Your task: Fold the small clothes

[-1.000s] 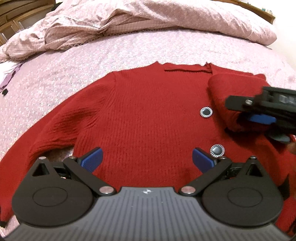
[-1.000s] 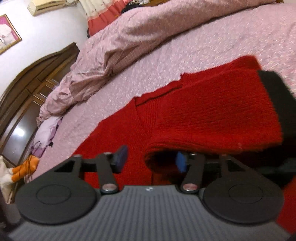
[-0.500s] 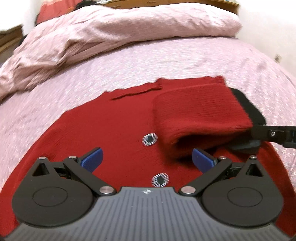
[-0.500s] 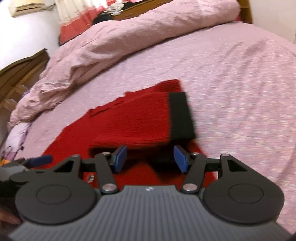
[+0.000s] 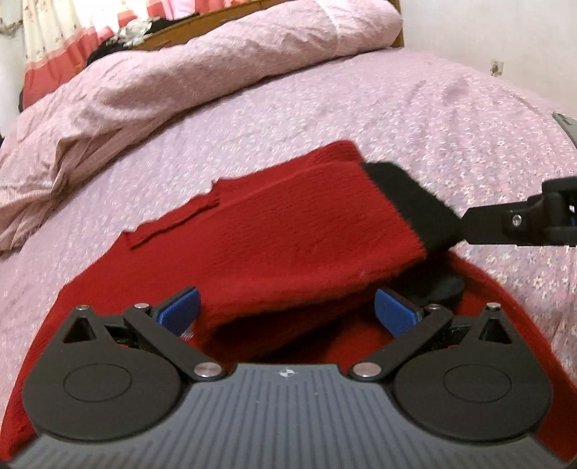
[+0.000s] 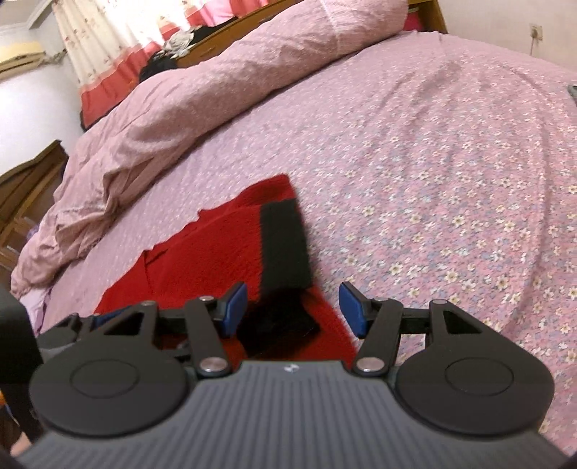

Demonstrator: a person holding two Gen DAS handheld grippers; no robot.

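Pink floral sheeting covered the bed, which carried every item in view. A rumpled pink duvet was heaped along the far edge, against a wooden headboard. Beyond it hung a cream curtain with a red hem; a dark wooden cabinet stood off the bed's left side, and a wall socket showed at the far right.

The red sweater lay flat on the sheet, toward the near edge. One sleeve was folded across the body, its black cuff pointing to the bed's right side.

The left gripper hung low over the sweater, blue pads wide apart and gripping nothing. The right gripper was likewise spread, its pads either side of the cuff end and clear of it; the left view showed one of its fingers beside the cuff.
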